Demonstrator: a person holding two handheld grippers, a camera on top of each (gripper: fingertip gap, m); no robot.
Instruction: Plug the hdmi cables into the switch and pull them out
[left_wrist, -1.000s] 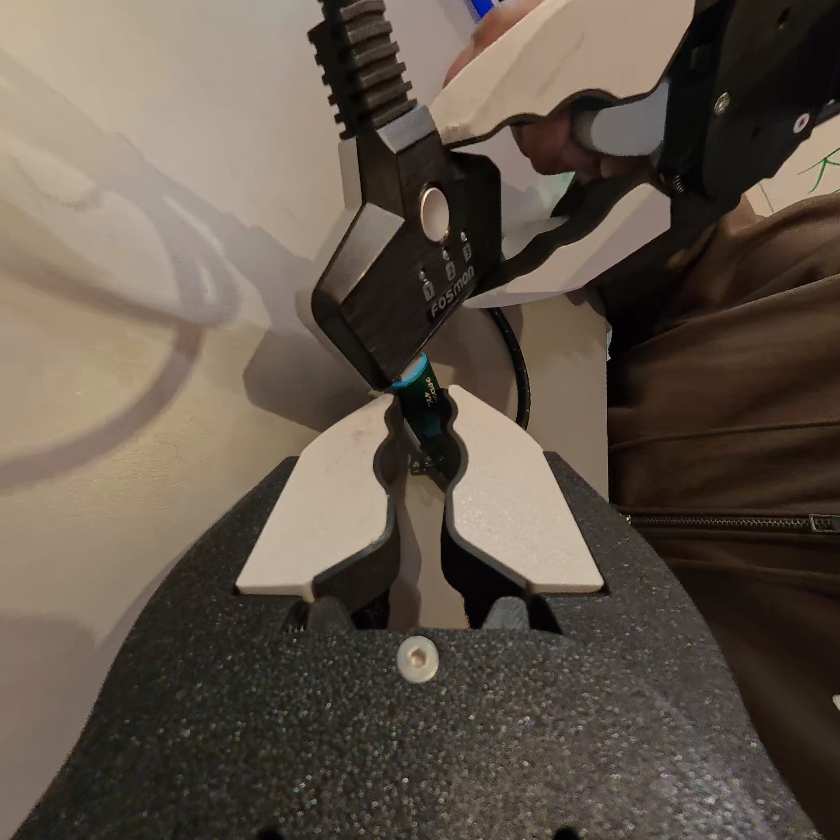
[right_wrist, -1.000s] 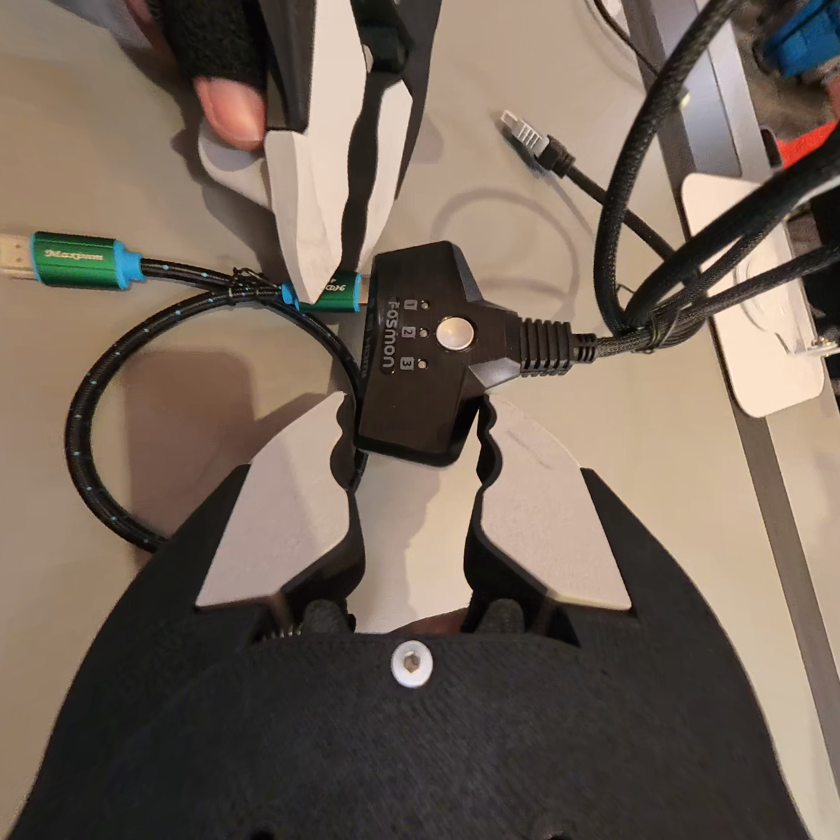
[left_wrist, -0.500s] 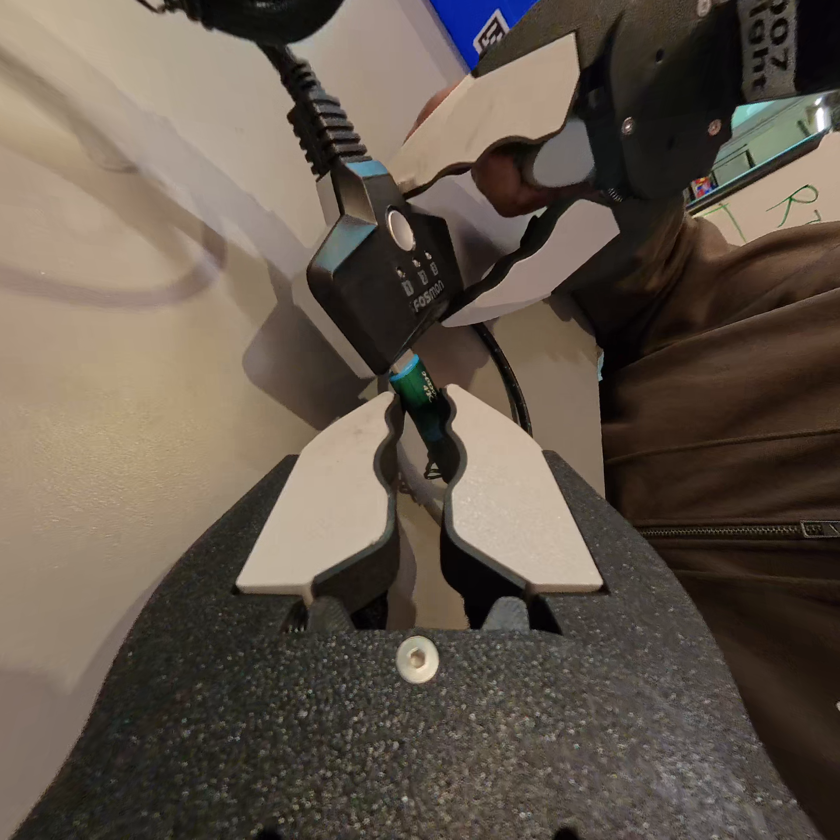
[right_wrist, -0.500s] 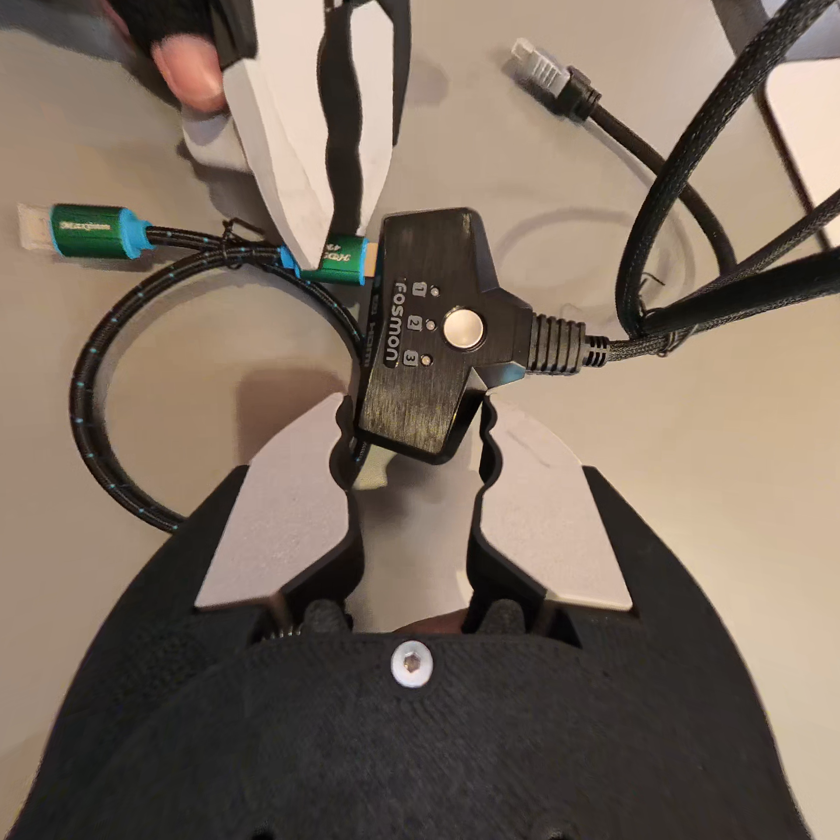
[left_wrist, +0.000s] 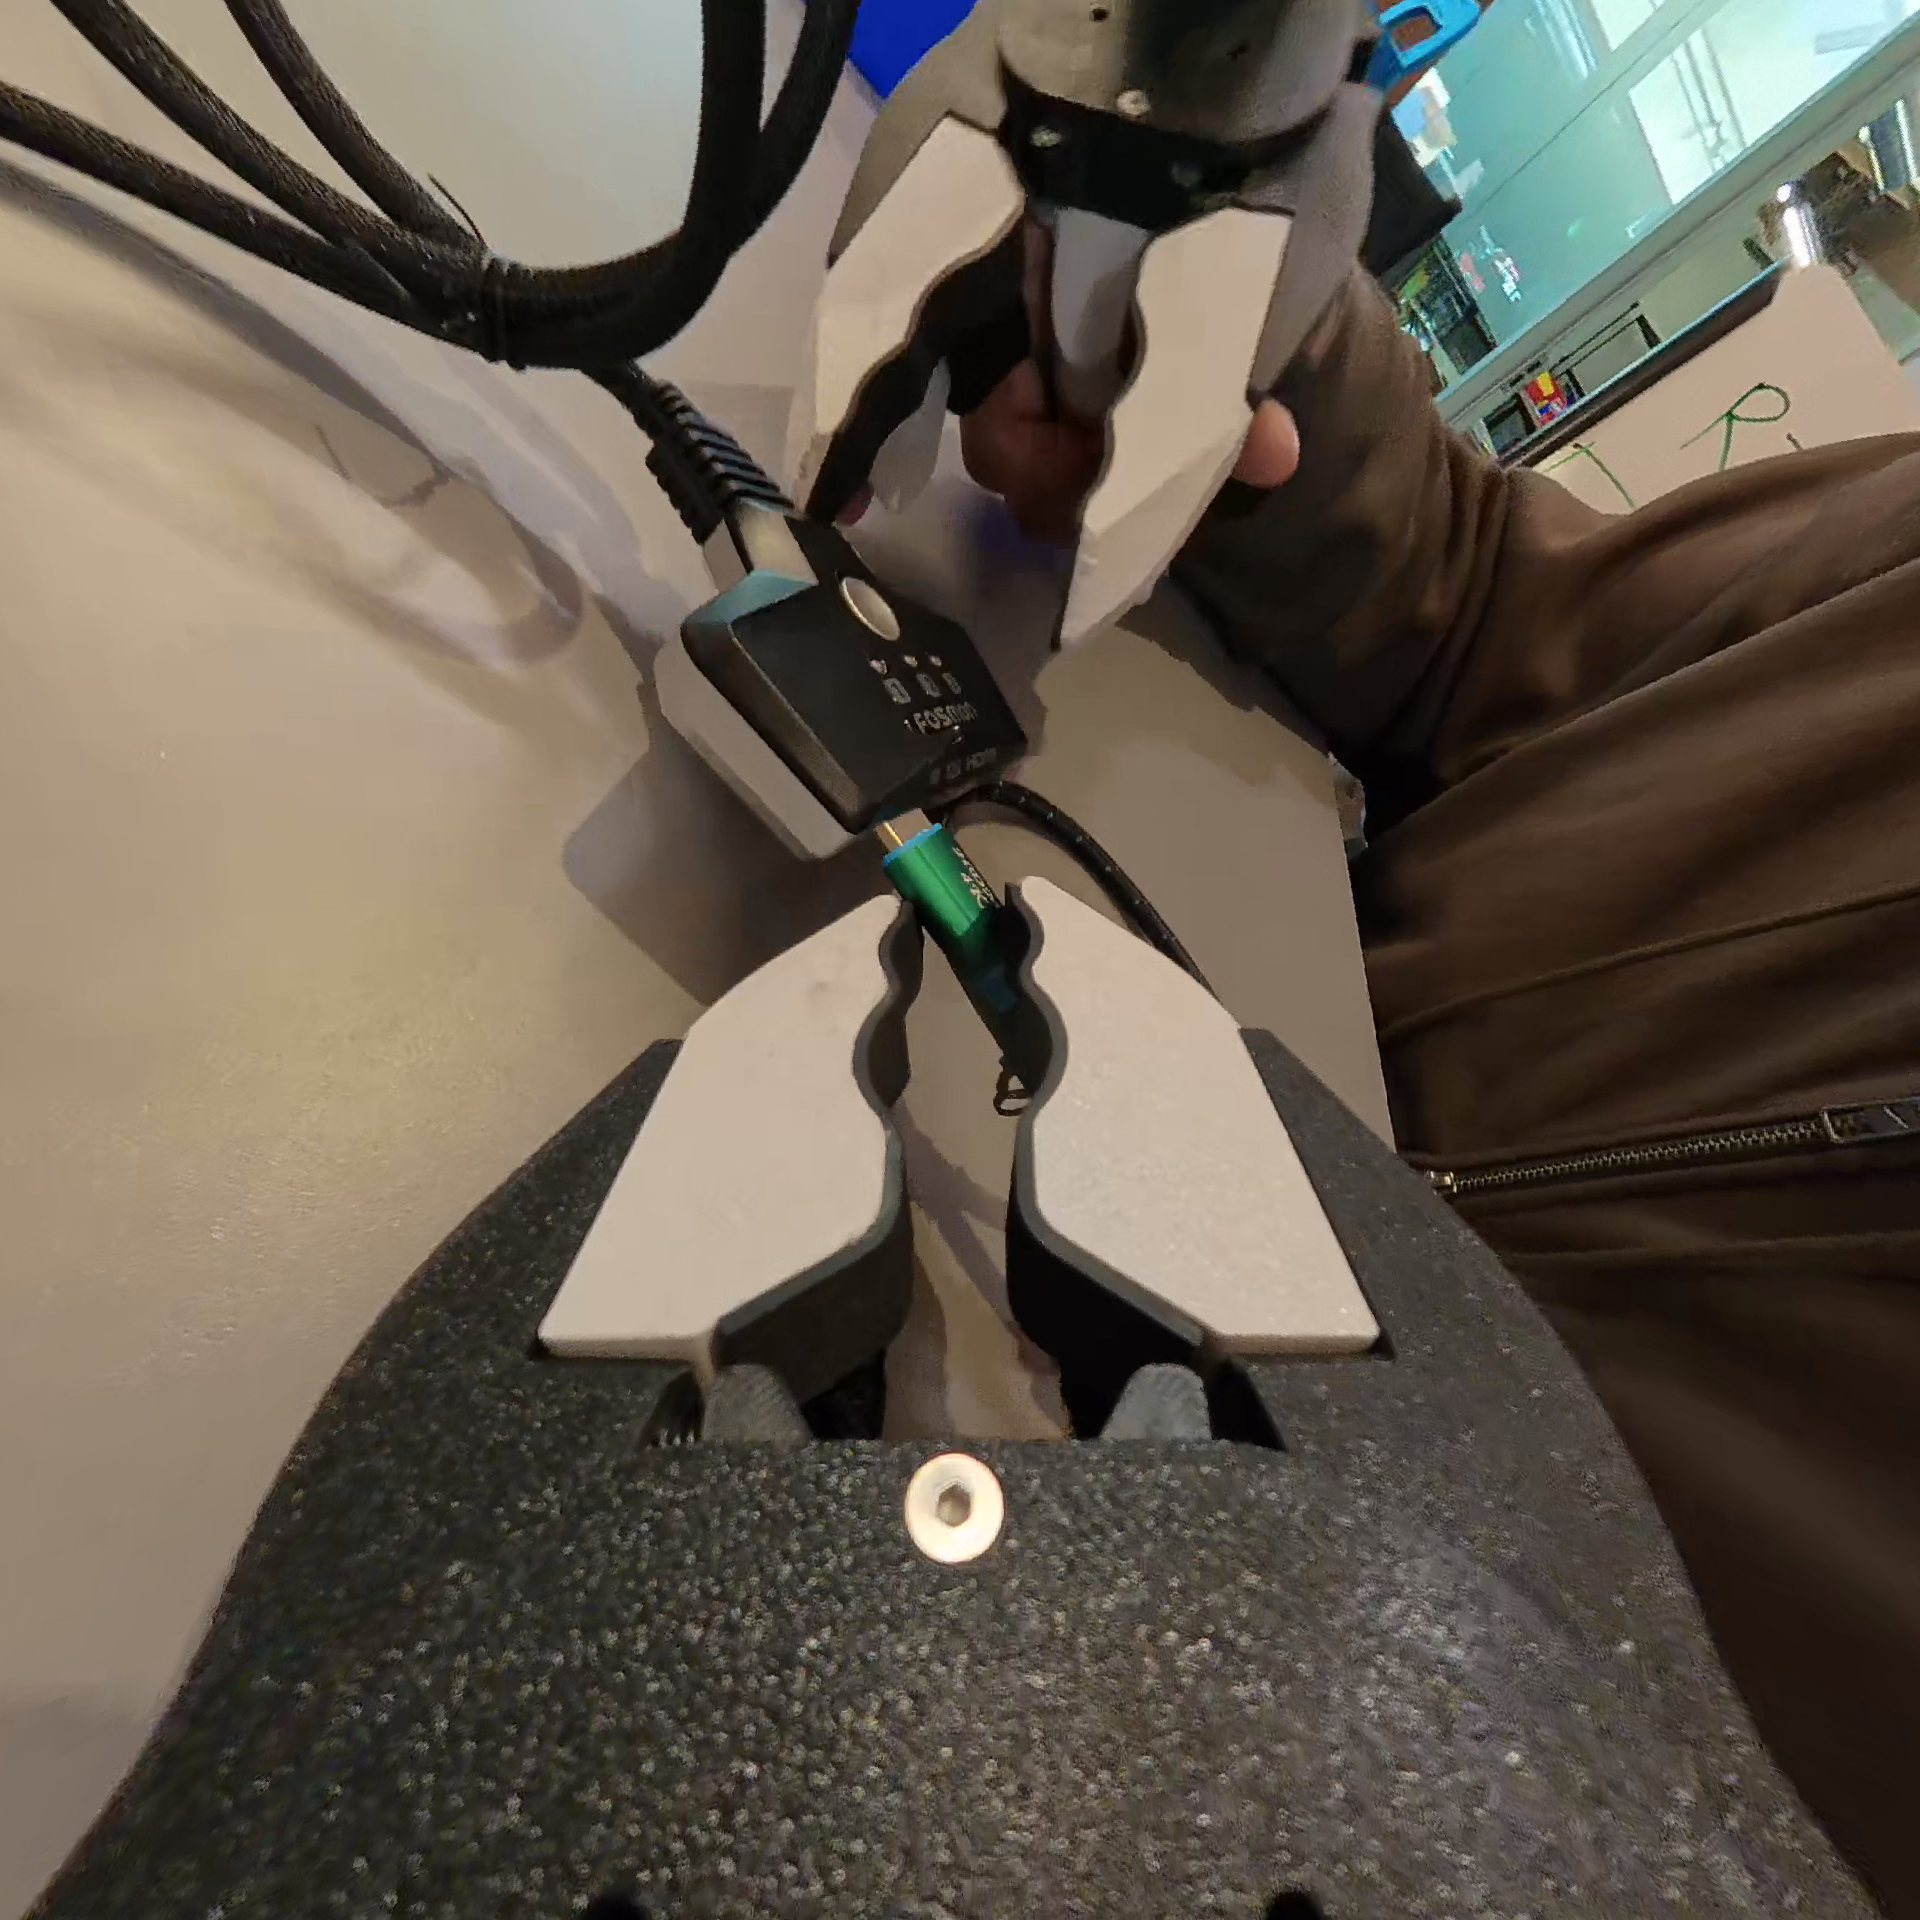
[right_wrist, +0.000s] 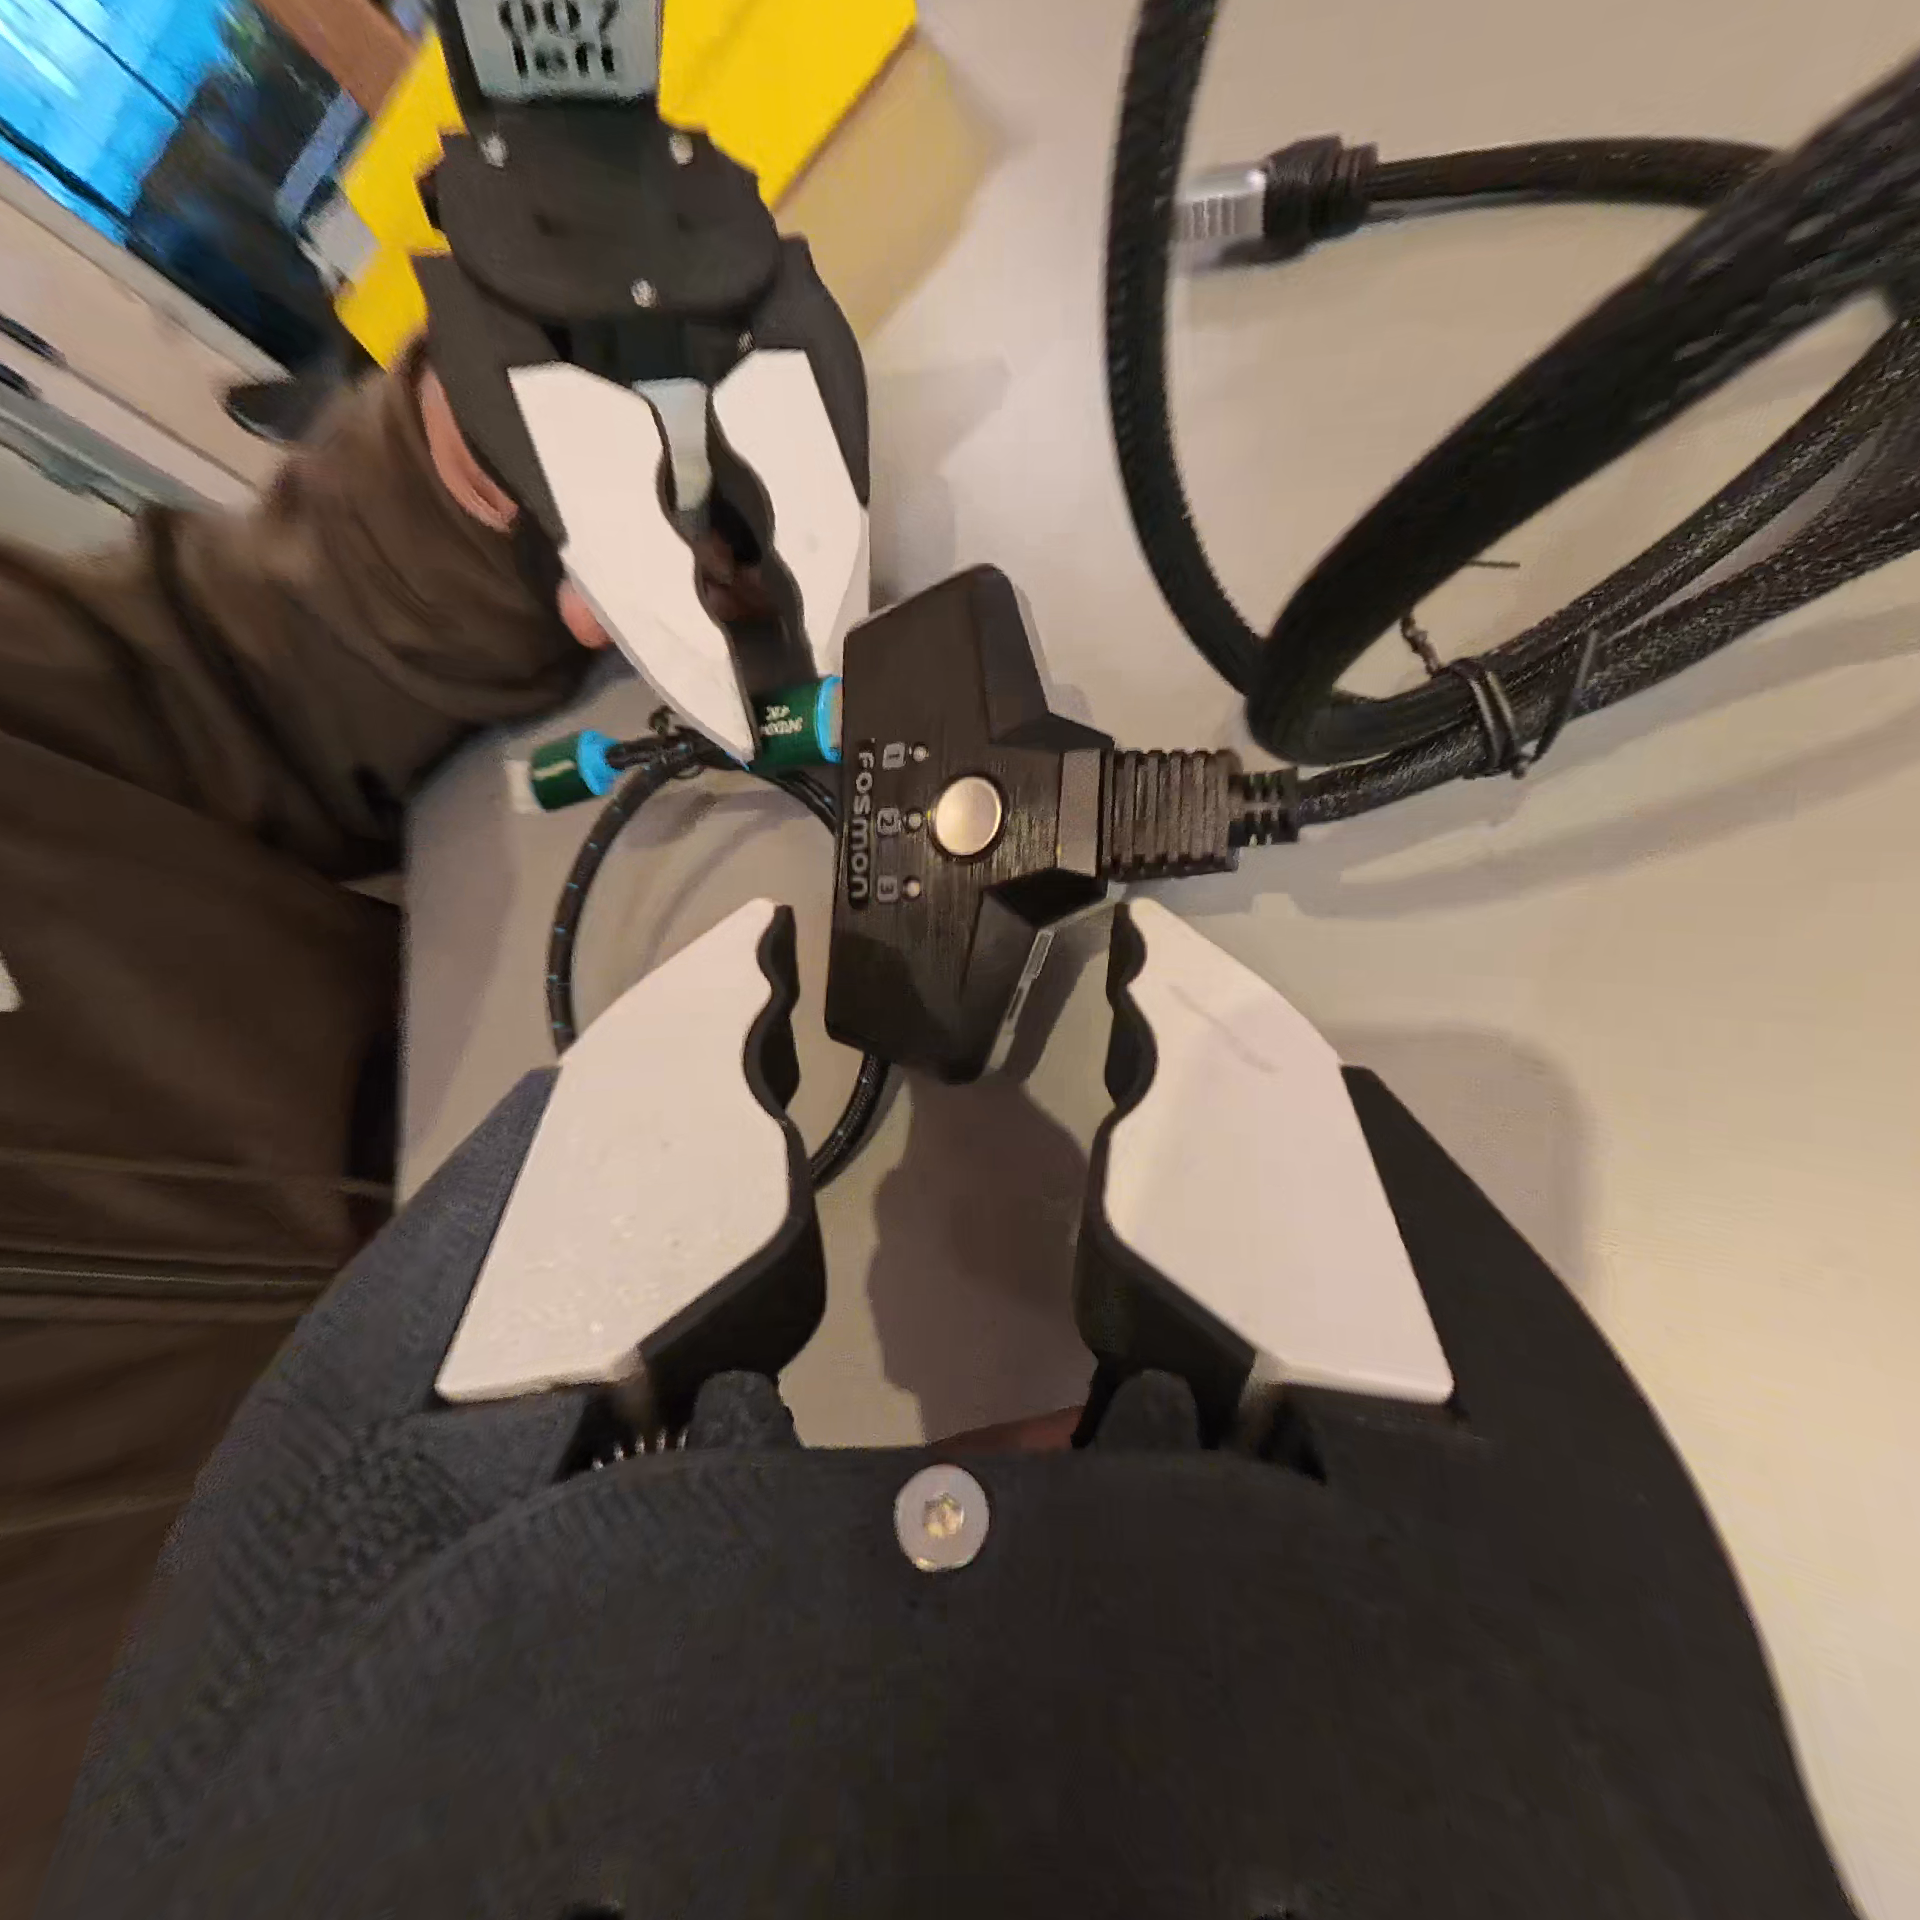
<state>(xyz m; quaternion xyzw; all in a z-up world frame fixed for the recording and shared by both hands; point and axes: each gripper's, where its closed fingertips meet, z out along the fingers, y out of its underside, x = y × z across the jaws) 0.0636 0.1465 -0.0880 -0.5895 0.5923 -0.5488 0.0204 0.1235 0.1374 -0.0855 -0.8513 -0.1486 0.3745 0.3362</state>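
My left gripper (left_wrist: 961, 899) is shut on a green plug (left_wrist: 940, 894) of a black braided cable. The plug's metal tip sits in a port of the black switch box (left_wrist: 842, 686), with a little metal showing. In the right wrist view the left gripper (right_wrist: 790, 717) pinches that plug (right_wrist: 795, 722) at the box's far left corner. My right gripper (right_wrist: 951, 914) is open around the near end of the box (right_wrist: 935, 831), with a gap at each pad. In the left wrist view it (left_wrist: 940, 577) hovers behind the box.
A thick bundle of black braided cables (right_wrist: 1558, 623) runs from the box to the right. A silver-tipped plug (right_wrist: 1226, 208) lies at the far side. The cable's second green plug (right_wrist: 561, 774) lies left of the box. A person's brown jacket (left_wrist: 1610, 831) is close by. The tips of one gripper are about 7 centimetres away from the tips of the other.
The right gripper's pads have spread and come off the switch box they were gripping. The left gripper has kept its hold on the green plug. Both views have swung round.
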